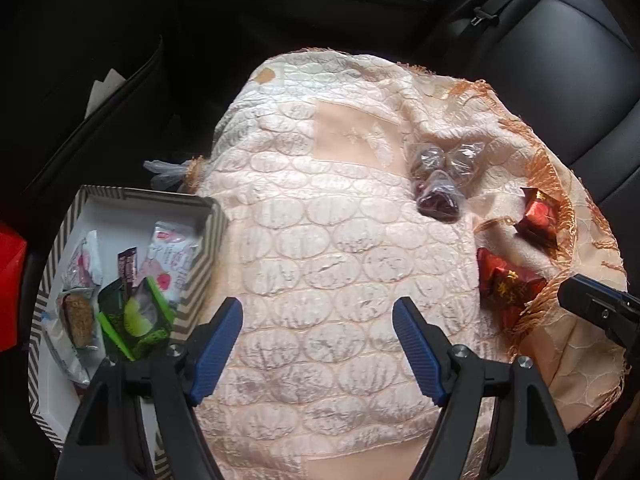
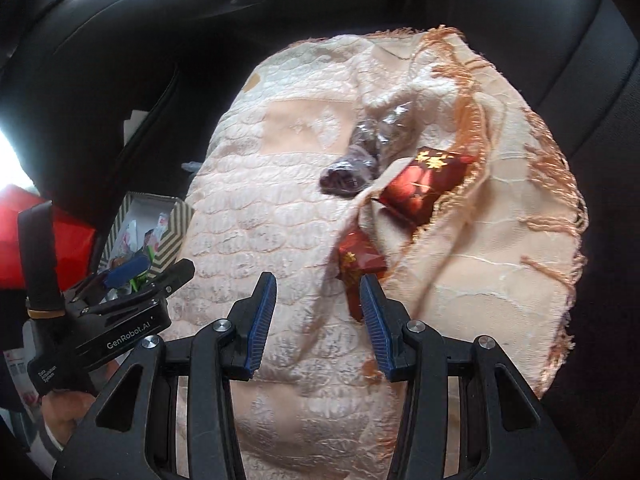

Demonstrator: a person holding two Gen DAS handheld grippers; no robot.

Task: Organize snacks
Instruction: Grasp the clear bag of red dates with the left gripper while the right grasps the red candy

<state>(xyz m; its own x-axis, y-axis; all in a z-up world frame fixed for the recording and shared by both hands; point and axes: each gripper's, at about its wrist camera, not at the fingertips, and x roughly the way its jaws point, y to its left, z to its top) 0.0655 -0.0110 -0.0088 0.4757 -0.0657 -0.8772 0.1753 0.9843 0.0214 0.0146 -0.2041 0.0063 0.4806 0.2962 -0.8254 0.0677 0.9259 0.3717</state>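
On a black car seat (image 1: 560, 60), left wrist cam: cream fringed cloth (image 1: 320, 240) w/ clear-wrapped dark candies (image 1: 436, 184) and red packets (image 1: 508, 280) at right, striped box (image 1: 208, 240) of snacks at left edge, partly cut off; left gripper (image 1: 318, 316) jaws apart, empty. Right wrist cam: same cloth, right gripper (image 2: 318, 292) jaws apart, nothing clamped, right finger (image 2: 374, 320) covers the near red packet's (image 2: 356, 260) lower edge; far packet (image 2: 420, 184) half under a fold, box (image 2: 168, 236) mostly hidden.
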